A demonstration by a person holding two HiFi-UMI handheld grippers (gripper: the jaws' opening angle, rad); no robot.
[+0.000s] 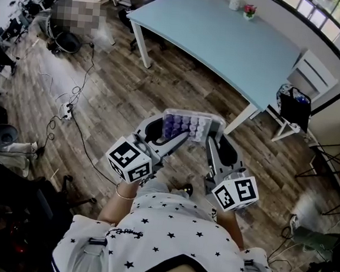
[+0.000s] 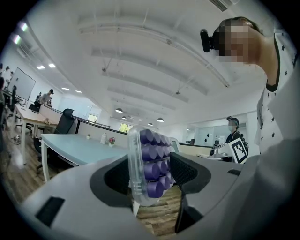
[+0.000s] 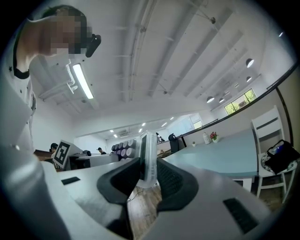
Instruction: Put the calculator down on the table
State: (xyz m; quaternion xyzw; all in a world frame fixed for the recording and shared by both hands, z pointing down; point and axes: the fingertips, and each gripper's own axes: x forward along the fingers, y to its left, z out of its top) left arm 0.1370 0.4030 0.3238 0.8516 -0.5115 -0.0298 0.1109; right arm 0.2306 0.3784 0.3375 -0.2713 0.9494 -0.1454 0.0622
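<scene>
Between two grippers, a calculator held above the wooden floor.
Left gripper is clenched on its purple-keyed end, and right gripper is clenched on the thin opposite edge; the calculator hangs short of the pale blue table, farther ahead.

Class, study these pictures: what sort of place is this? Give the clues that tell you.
Probably an open-plan office: a long pale blue table, a black office chair beside a row of desks, and a strip light on a wide white ceiling.
</scene>
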